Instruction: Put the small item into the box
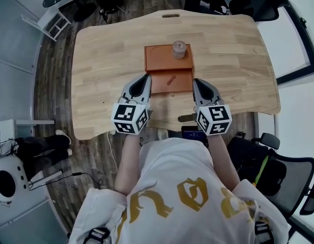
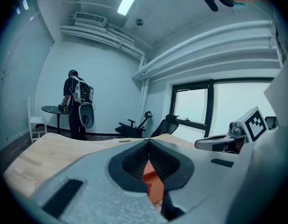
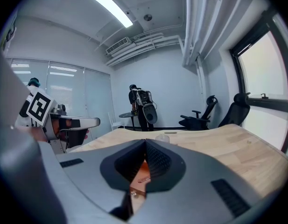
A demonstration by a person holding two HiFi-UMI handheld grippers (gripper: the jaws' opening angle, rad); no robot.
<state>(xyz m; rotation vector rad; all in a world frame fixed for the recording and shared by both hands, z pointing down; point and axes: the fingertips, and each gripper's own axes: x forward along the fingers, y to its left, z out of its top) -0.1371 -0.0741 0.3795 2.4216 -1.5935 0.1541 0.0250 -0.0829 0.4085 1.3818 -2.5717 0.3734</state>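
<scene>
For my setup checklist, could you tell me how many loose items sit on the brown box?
2. A small jar stands on the box's far half; a small item lies on its near half. More may be hidden.

This is an office-like lab room: a pale wooden table (image 1: 106, 60) stands on a plank floor (image 1: 52, 75), with black swivel office chairs (image 1: 256, 4) at 1 o'clock and 4 o'clock. Overhead run a strip light (image 3: 108, 6) and bare white pipes (image 2: 218, 45). Large windows (image 3: 263, 78) fill one wall, and a person (image 3: 140, 107) wearing back-mounted gear stands at a small round table (image 2: 54, 109) at 11 o'clock.
</scene>
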